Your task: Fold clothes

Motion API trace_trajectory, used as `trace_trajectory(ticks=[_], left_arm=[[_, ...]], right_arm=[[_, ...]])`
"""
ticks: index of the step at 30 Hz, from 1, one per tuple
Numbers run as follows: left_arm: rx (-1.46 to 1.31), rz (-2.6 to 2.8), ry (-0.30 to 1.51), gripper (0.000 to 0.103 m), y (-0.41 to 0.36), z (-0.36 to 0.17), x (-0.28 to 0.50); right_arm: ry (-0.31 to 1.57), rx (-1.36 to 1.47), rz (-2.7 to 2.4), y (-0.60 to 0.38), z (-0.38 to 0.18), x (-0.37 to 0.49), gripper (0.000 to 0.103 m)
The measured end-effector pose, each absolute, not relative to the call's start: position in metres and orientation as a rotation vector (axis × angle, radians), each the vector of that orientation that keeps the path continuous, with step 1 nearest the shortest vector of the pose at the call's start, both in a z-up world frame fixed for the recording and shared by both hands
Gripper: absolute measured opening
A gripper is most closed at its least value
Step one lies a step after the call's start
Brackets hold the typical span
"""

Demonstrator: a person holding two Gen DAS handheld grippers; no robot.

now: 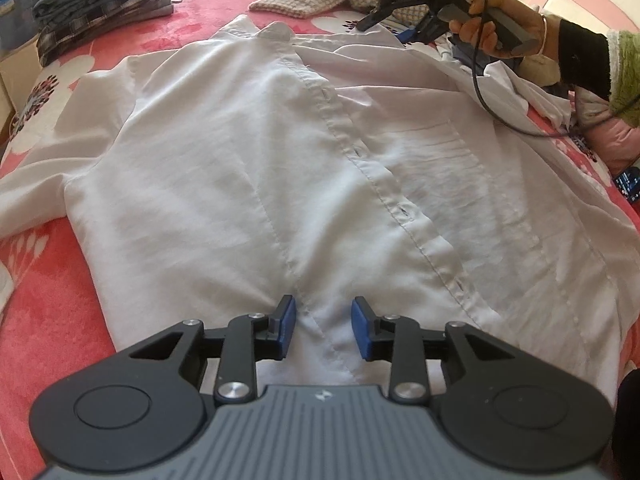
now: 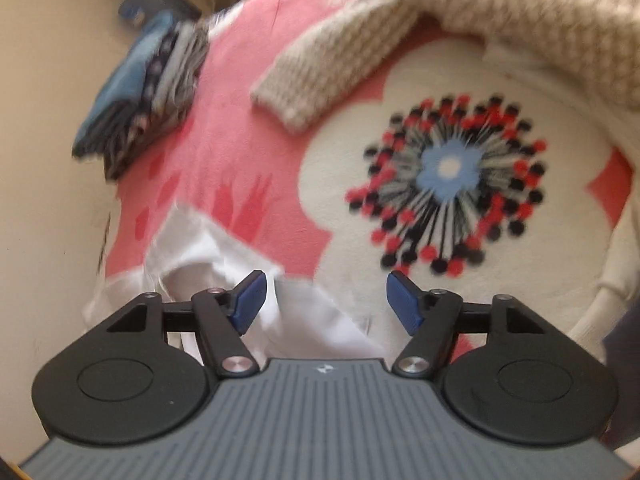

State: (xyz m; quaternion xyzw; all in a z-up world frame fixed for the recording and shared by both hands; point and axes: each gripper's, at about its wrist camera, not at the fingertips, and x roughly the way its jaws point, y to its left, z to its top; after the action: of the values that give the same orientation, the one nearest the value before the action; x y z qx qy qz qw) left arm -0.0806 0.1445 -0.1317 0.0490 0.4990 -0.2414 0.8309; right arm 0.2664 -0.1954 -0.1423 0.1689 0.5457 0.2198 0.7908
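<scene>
White button-up shirt [image 1: 248, 168]: thin, limp. Left gripper [image 1: 323, 330] and right gripper [image 2: 326, 300] fingers apart; pinch hem and collar.

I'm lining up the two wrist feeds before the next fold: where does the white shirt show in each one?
Left wrist: the white shirt fills the middle, spread flat on the pink floral blanket, collar at the far end.
Right wrist: only a white corner shows at lower left, behind the right gripper.
Shared landmark: the beige knit sweater past the collar.
</scene>
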Motion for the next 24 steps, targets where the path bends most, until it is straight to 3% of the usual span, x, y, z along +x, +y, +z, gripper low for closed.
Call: trace_trajectory(ticks=[2, 4, 6, 10, 15, 24], left_arm=[[0.107, -0.51, 1.057, 0.033, 0.144, -0.132, -0.08], [0.106, -0.506, 1.057, 0.032, 0.143, -0.133, -0.08], [0.108, -0.502, 1.056, 0.033, 0.143, -0.133, -0.08], [0.114, -0.497, 1.059, 0.033, 0.142, -0.133, -0.081], [0.123, -0.494, 1.064, 0.033, 0.141, -0.133, -0.079], [0.147, -0.49, 1.068, 0.033, 0.136, -0.132, -0.079]], right_arm=[[1.166, 0.277, 0.504, -0.182, -0.144, 0.26, 0.059], [1.139, 0.123, 0.5, -0.164, -0.142, 0.25, 0.01], [1.091, 0.009, 0.494, -0.151, -0.138, 0.241, 0.004], [0.881, -0.198, 0.439, -0.135, -0.111, 0.234, 0.002], [0.797, -0.313, 0.383, -0.126, -0.112, 0.256, 0.002], [0.775, -0.176, 0.344, -0.145, -0.12, 0.26, 0.006]])
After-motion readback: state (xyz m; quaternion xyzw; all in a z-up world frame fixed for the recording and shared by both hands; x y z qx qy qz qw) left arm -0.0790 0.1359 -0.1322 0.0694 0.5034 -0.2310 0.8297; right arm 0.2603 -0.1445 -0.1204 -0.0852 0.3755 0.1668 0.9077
